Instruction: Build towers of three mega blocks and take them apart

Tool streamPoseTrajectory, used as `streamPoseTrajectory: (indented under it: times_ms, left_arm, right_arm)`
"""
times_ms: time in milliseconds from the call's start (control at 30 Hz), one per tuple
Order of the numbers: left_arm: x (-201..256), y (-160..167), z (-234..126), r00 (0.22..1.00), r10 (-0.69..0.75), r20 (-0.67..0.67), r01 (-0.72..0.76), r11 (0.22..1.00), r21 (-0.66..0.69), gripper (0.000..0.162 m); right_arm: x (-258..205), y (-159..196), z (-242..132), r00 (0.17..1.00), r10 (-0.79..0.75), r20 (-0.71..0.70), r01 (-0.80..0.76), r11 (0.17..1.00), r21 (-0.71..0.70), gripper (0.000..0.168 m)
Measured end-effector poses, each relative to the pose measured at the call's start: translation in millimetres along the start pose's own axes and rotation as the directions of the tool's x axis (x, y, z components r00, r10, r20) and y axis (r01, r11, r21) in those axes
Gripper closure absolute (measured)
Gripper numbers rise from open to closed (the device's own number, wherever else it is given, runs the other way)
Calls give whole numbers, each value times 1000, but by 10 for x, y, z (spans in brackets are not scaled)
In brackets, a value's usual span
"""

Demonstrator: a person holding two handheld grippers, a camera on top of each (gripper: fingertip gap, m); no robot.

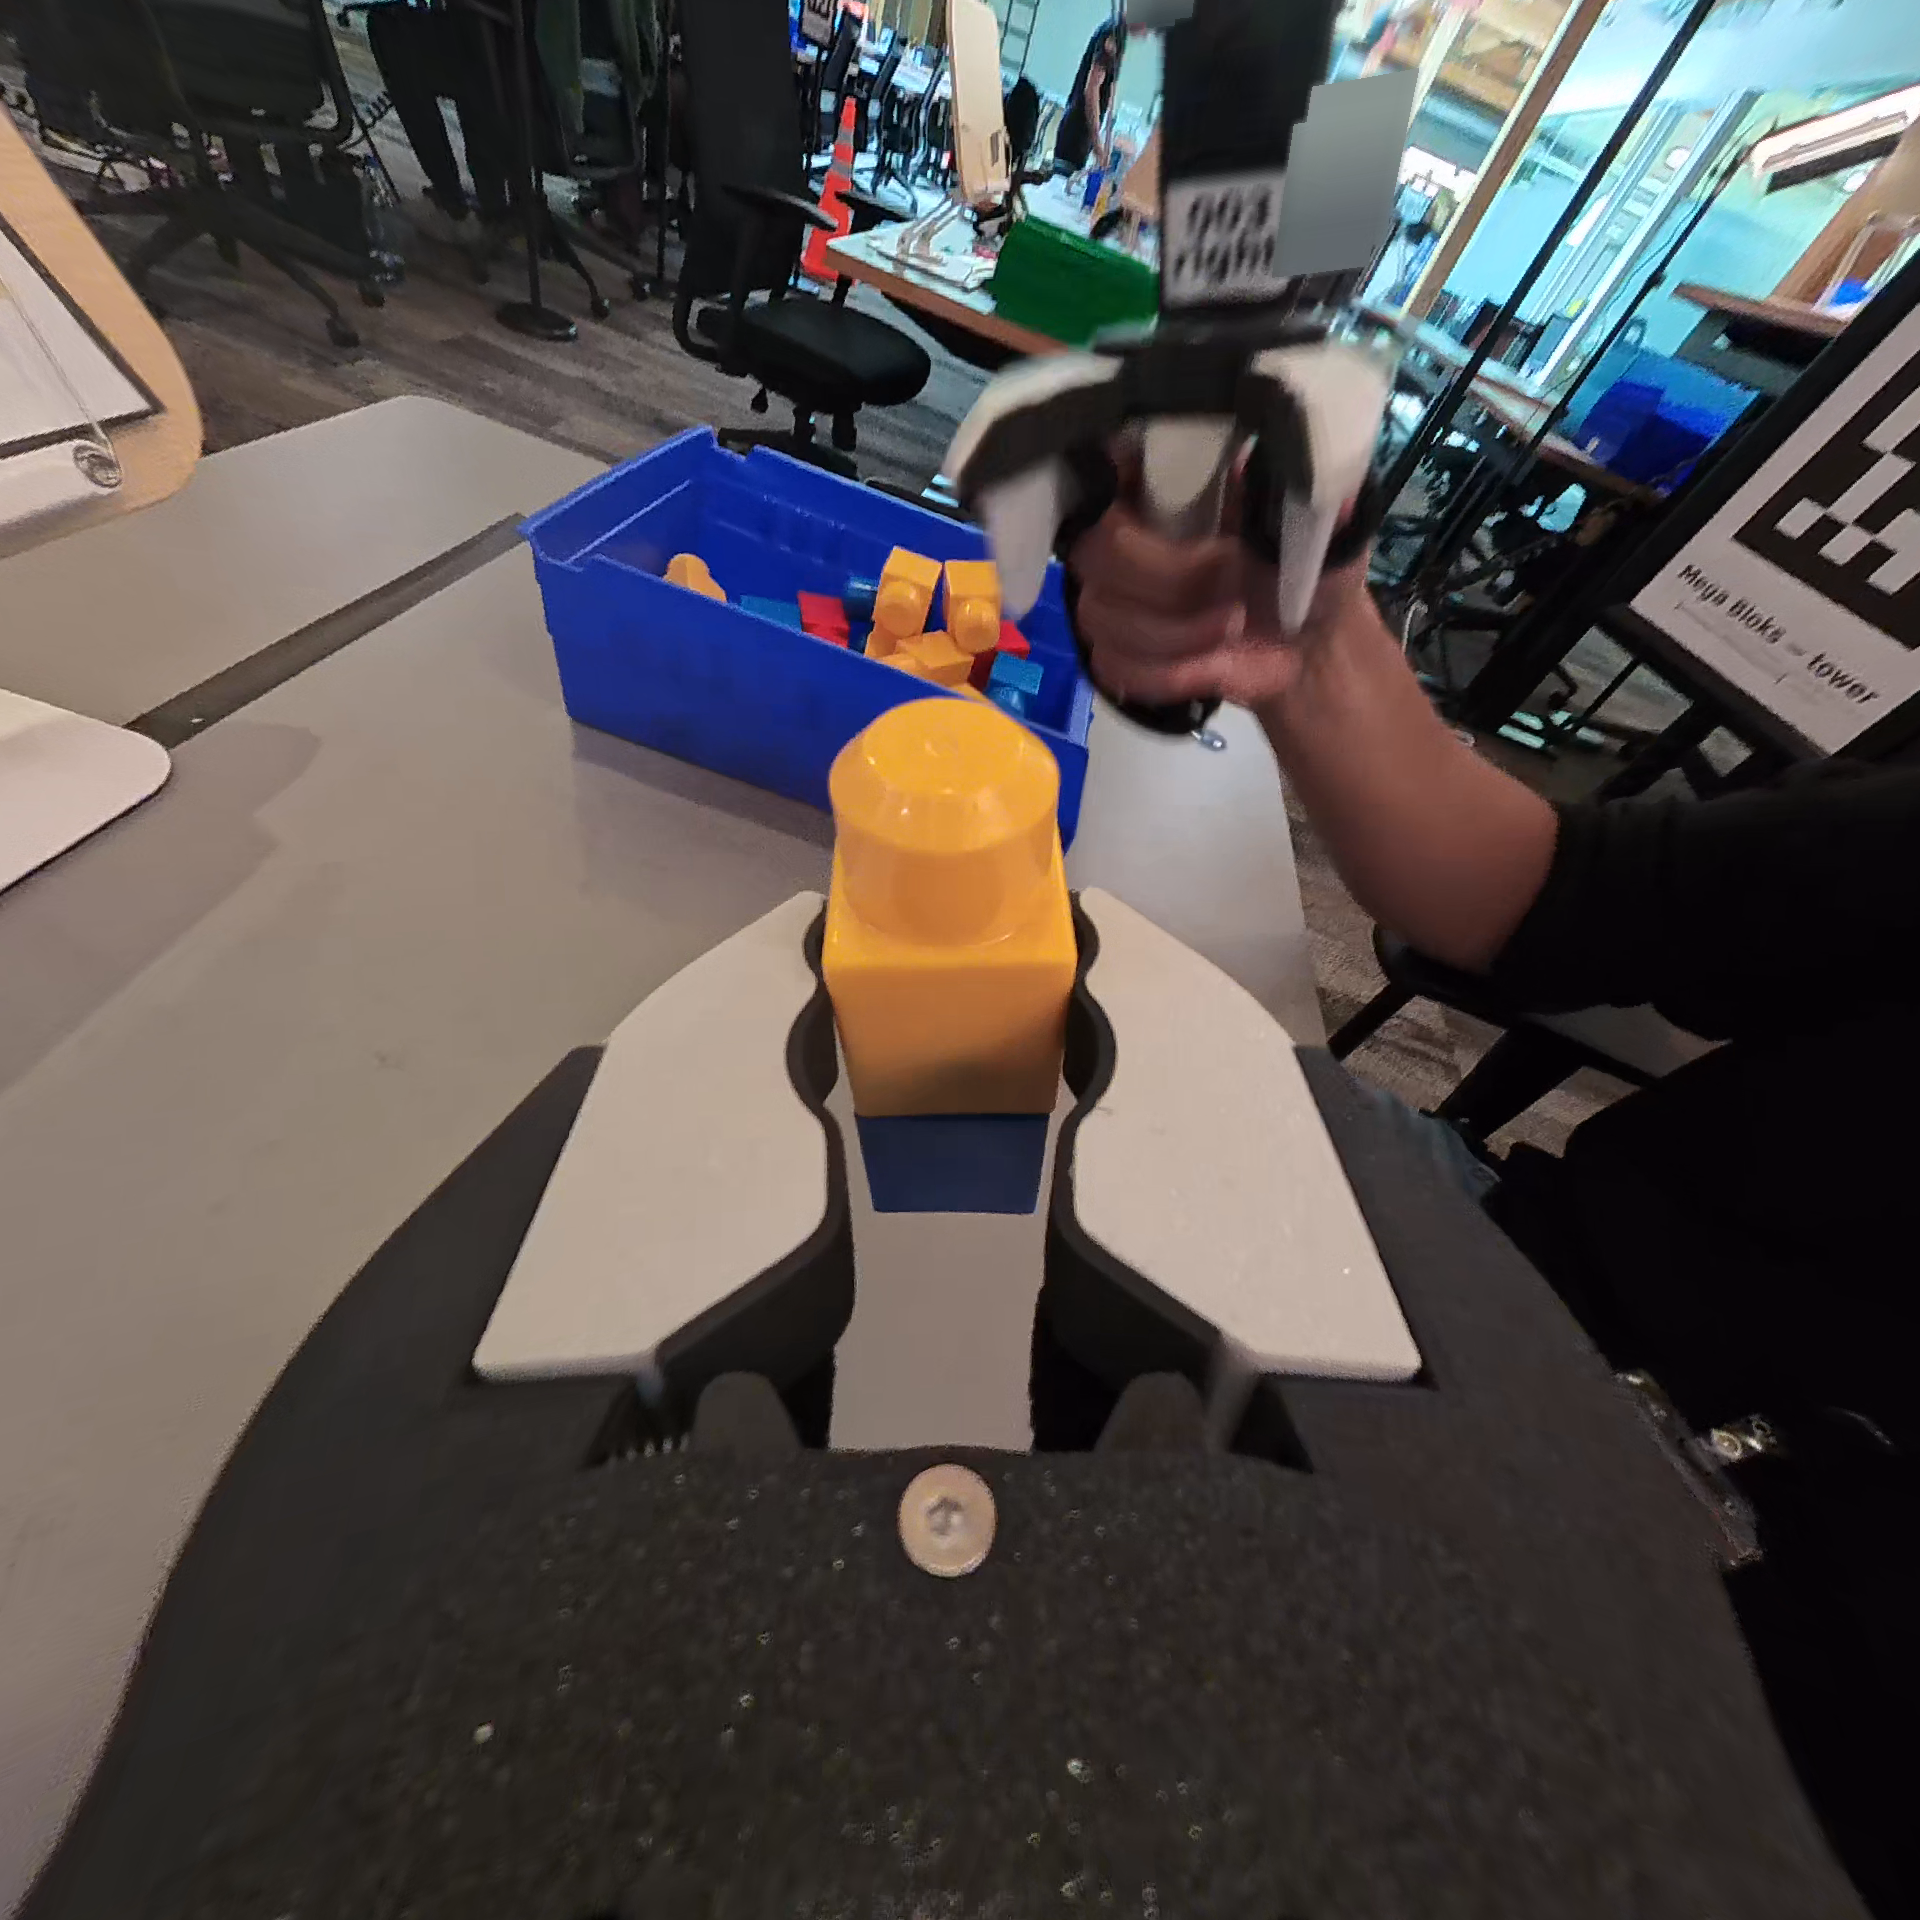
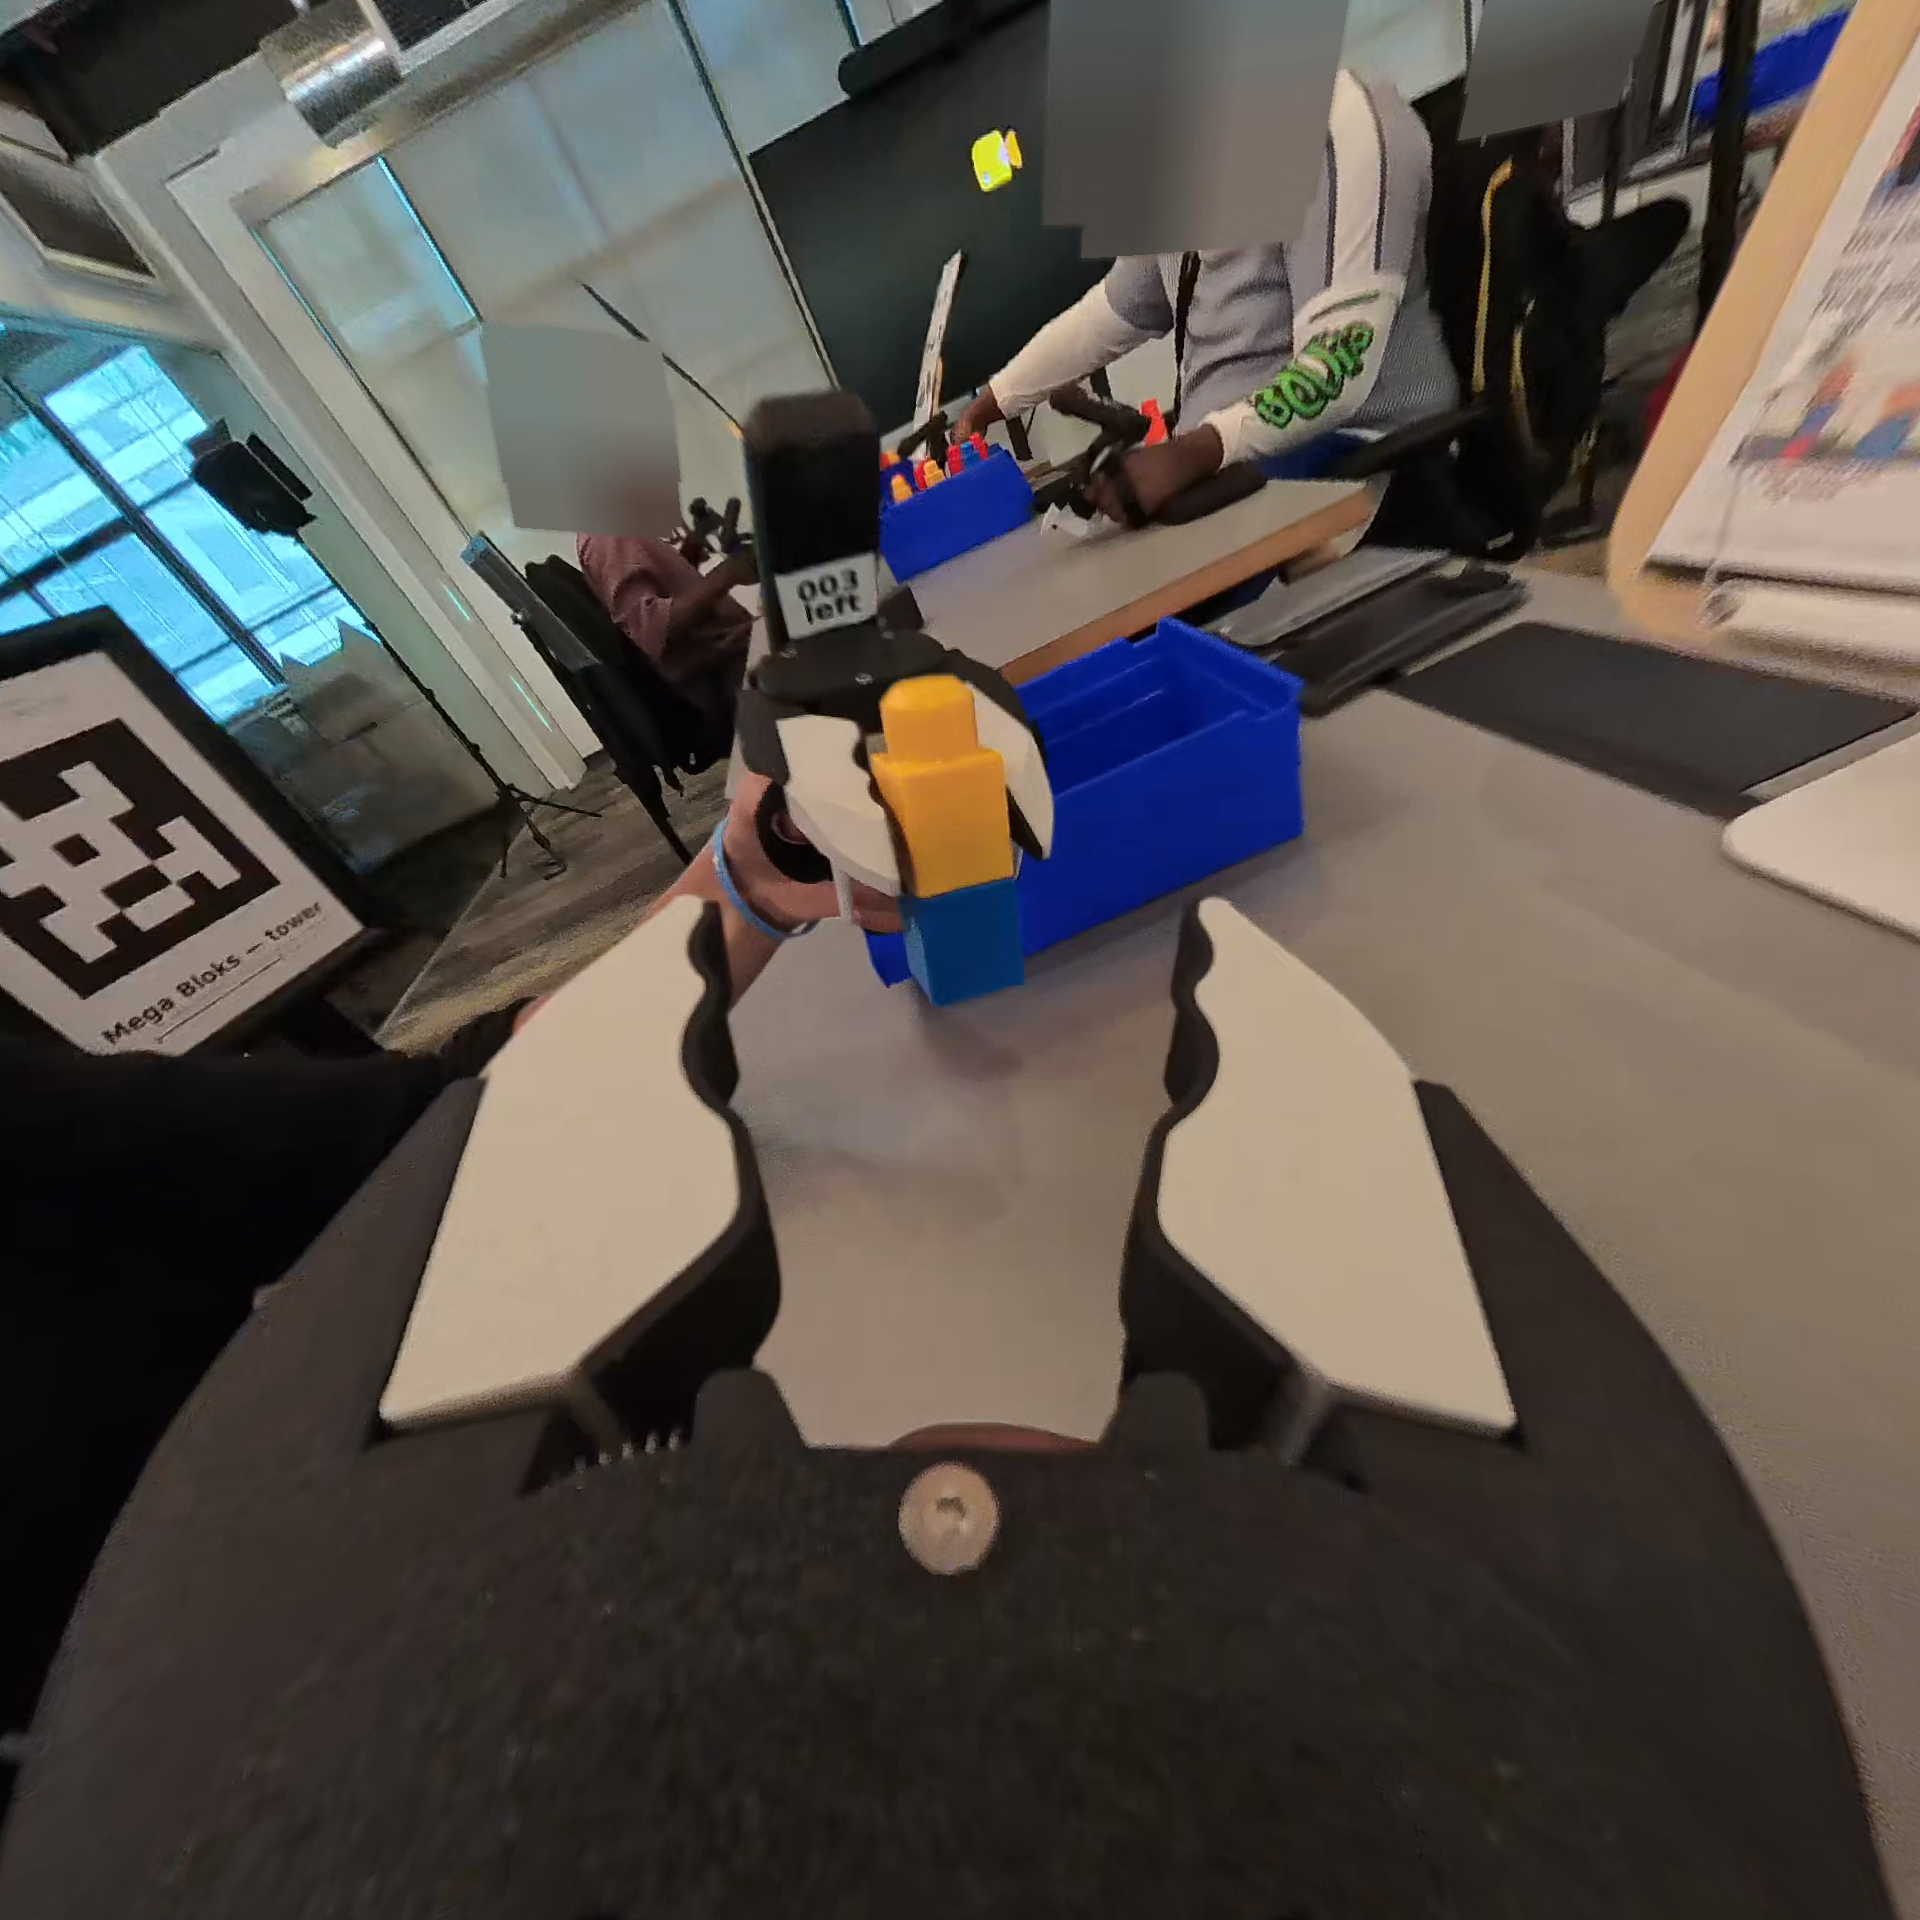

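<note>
Gripping the yellow block (image 1: 951,997) by its sides, the left gripper (image 1: 948,997) has its white fingers (image 1: 707,1122) closed against it, one on each flank. That yellow block is stacked on a blue block (image 1: 951,1164), and in the right wrist view the blue block's base rests on the grey tabletop (image 2: 1455,1039), so the two-block tower stands upright just in front of the bin (image 1: 727,665). The right gripper (image 2: 951,997) hovers nearer the person, its fingers (image 2: 603,1143) spread wide with nothing between them and only bare tabletop showing in the gap; it is apart from the tower, aimed toward it. Beyond the tower sits the blue plastic bin, open-topped and rectangular. In the left wrist view its near end holds a loose heap of blocks (image 1: 935,623): several yellow ones lying on their sides, with red and blue ones under and around them, and one yellow piece alone toward the far corner. From the right wrist view the visible part of the bin's interior shows only blue walls. To the side stands a sign (image 2: 125,842) with a black-and-white checkered marker.
</note>
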State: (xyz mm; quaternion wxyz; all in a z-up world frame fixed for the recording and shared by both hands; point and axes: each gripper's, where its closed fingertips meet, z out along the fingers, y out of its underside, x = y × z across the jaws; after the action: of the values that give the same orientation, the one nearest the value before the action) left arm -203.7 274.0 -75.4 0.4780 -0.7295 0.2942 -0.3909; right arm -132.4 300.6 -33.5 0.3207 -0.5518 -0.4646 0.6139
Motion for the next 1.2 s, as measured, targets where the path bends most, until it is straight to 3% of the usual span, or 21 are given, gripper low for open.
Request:
streamPoseTrajectory:
  times_ms: [167, 300, 367, 467, 767, 900, 1100, 1200]
  left_arm:
    - [61, -59, -7, 998, -21, -56, 24, 998, 49, 122]
    - [155, -36, 72, 994, -20, -105, 25, 999, 40, 122]
    - [160, -6, 148, 994, -22, -105, 25, 999, 30, 122]
    - [173, 61, 264, 993, -33, -117, 34, 999, 5, 121]
    - [207, 101, 316, 996, 21, -91, -26, 998, -51, 122]
    - [175, -295, 128, 992, -53, -111, 70, 985, 157, 122]
    - [-108, -243, -112, 992, -34, 118, 23, 996, 90, 122]
    - [-541, -38, -171, 922, -99, 375, 109, 994, -7, 122]
  right_arm:
    - [-3, 566, 636, 999, 28, 34, -24, 994, -106, 93]
    - [-72, 781, 834, 993, 67, 98, -56, 993, -107, 103]
    - [-92, 840, 883, 989, 84, 120, -71, 991, -110, 103]
    - [-75, 908, 898, 992, 57, 110, -43, 991, -124, 130]
    - [-106, 1019, 853, 990, 47, 133, -20, 981, -194, 132]
    - [-17, 1416, 777, 995, -16, 101, 57, 909, -412, 131]
    - [212, 1354, 431, 993, -116, -30, 81, 835, -544, 131]
    - [402, 1161, 192, 949, -280, -146, 147, 800, -582, 131]
